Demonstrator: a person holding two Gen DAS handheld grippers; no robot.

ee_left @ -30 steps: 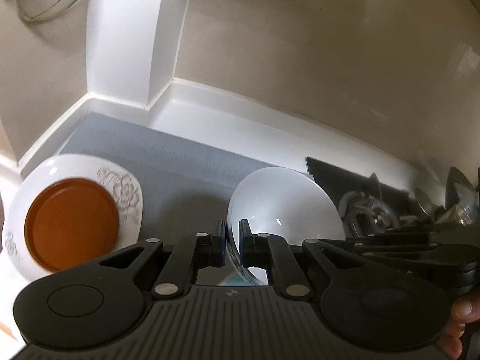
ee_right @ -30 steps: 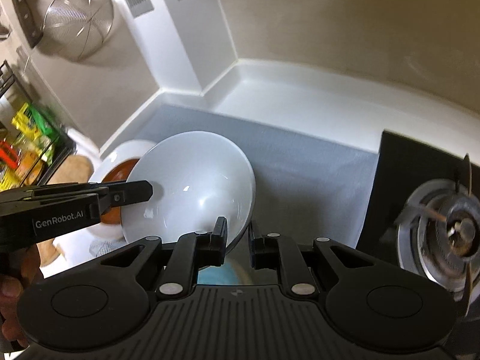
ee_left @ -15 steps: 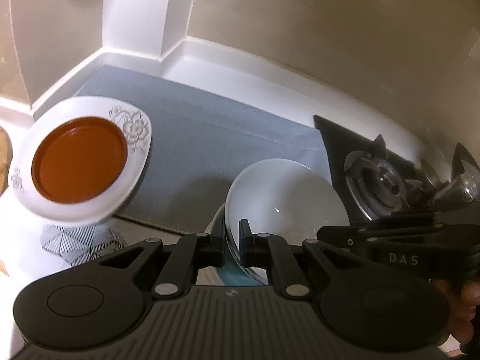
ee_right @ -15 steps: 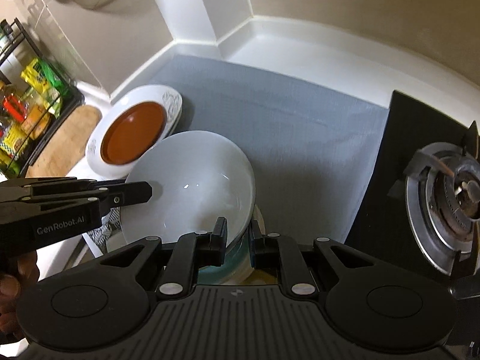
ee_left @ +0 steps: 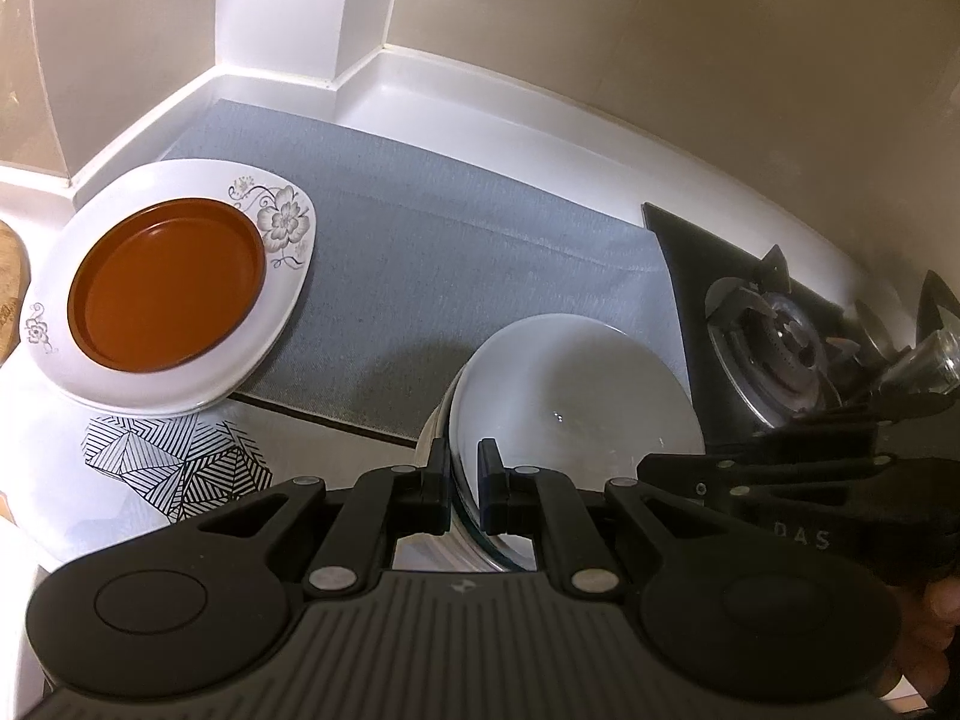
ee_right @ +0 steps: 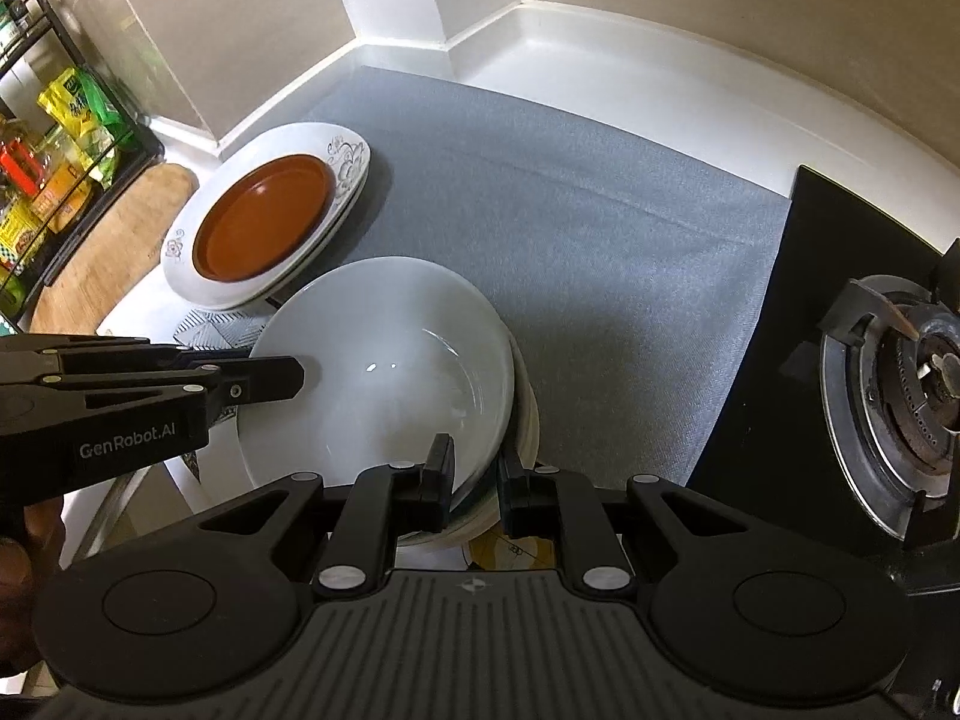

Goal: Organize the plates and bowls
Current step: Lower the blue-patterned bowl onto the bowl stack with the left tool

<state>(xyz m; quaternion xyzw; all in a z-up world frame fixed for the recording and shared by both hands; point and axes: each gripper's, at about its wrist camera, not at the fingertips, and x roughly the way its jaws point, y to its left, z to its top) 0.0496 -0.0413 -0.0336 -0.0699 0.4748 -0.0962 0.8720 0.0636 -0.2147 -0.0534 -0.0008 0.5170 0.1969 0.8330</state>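
A plain white bowl [ee_left: 576,396] [ee_right: 384,378] rests low over a stack of other dishes, whose rims [ee_right: 527,420] [ee_left: 429,441] show just beneath it. My left gripper [ee_left: 463,474] is shut on the bowl's near rim; in the right wrist view its tip [ee_right: 294,378] reaches in over the bowl's left edge. My right gripper [ee_right: 477,480] is shut on the rim at the opposite side, and it shows as a dark arm [ee_left: 780,480] in the left wrist view. Whether the bowl touches the stack is hidden.
To the left, a brown dish [ee_left: 168,294] [ee_right: 264,216] lies in a white flowered plate [ee_left: 180,393] [ee_right: 348,150], above a plate with black line patterns [ee_left: 174,468]. A grey mat [ee_right: 600,210] covers the counter. A gas burner [ee_right: 918,384] is right; a rack of packets [ee_right: 54,150] far left.
Both grippers have come down and tilted lower with the white bowl between them. The bowl has gone from hanging above the counter to sitting low over the stack.
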